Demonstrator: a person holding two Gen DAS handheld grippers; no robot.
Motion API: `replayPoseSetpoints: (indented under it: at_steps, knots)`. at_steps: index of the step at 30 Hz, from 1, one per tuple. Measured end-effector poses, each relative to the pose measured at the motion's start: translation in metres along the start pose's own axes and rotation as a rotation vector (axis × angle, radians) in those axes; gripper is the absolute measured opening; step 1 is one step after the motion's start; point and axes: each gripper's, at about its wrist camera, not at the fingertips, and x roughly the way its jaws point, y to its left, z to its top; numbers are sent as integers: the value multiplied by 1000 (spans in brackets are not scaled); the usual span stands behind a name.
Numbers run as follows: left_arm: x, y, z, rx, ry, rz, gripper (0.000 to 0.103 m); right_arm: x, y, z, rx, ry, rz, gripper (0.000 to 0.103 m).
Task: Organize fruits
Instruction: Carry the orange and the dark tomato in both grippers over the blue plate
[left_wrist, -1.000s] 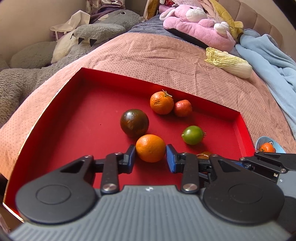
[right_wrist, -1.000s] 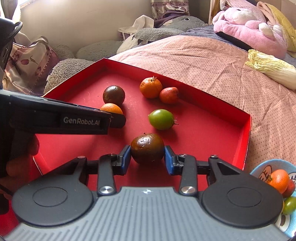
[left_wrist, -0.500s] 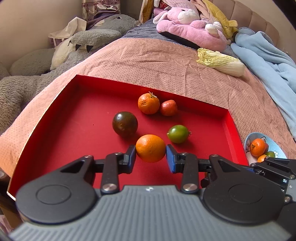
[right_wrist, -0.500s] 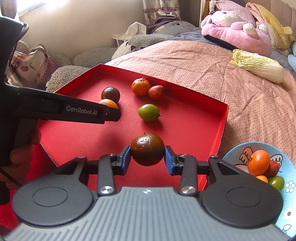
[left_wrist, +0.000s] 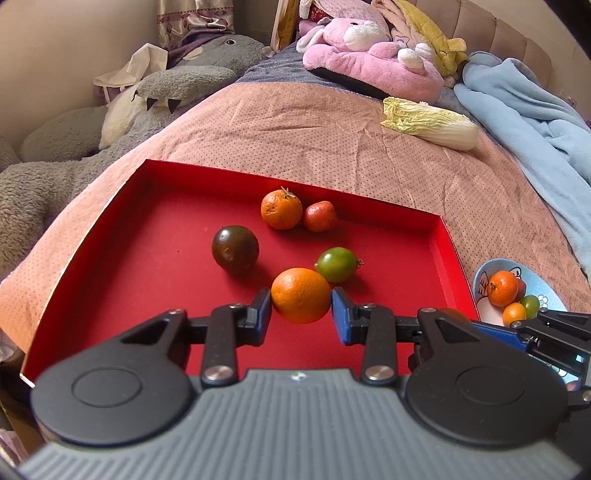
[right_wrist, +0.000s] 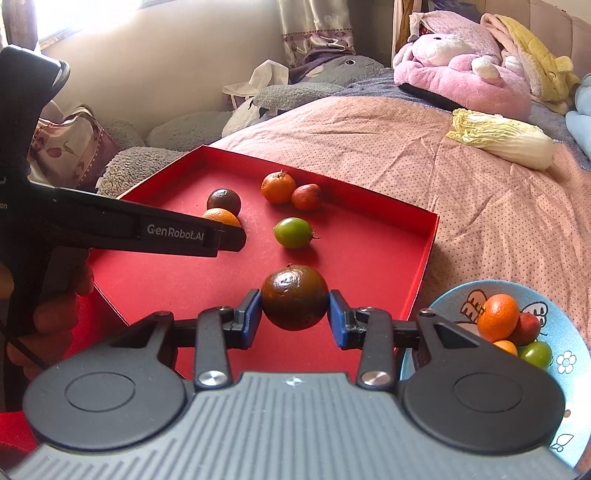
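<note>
Both claws have risen and drawn back from the red tray (left_wrist: 447, 254) over the last second, so the blue bowl (right_wrist: 569, 325) at lower right of the right wrist view now shows far more of itself. Our left claw (left_wrist: 301, 312) is pinching an orange (left_wrist: 301, 295), and our right claw (right_wrist: 294, 314) is pinching a dark brown-green fruit (right_wrist: 294, 297); each fruit sits squarely between the blue pads, held across its widest part.

We judge both fruits light, round and fairly firm, with smooth skin that could roll out of a loose grip, so the hold across the middle looks right, and a gentle one should avoid bruising.

Four fruits lie in the tray: a dark round one (left_wrist: 235, 250) at centre left, a tangerine (left_wrist: 281, 208) touching a small red fruit (left_wrist: 320, 216) near the far wall, and a green tomato (left_wrist: 336, 264) just behind the held orange.

The bowl already holds several small fruits, crowded toward its right side, leaving bare room at its left. The tray's right wall stands between the tray floor and the bowl, so we would carry the fruit over that edge. The bed cover (left_wrist: 295, 122) beyond lies open, apart from a napa cabbage (left_wrist: 430, 123).
</note>
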Motion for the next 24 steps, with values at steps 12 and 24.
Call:
replayPoseSetpoints:
  at_steps: [12, 24]
  knots:
    - [-6, -12, 1, 21, -11, -6, 39, -23, -14, -4, 37, -45, -26, 45]
    - [-9, -49, 2, 82, -19, -52, 39, -52, -49, -24, 119, -73, -94, 45]
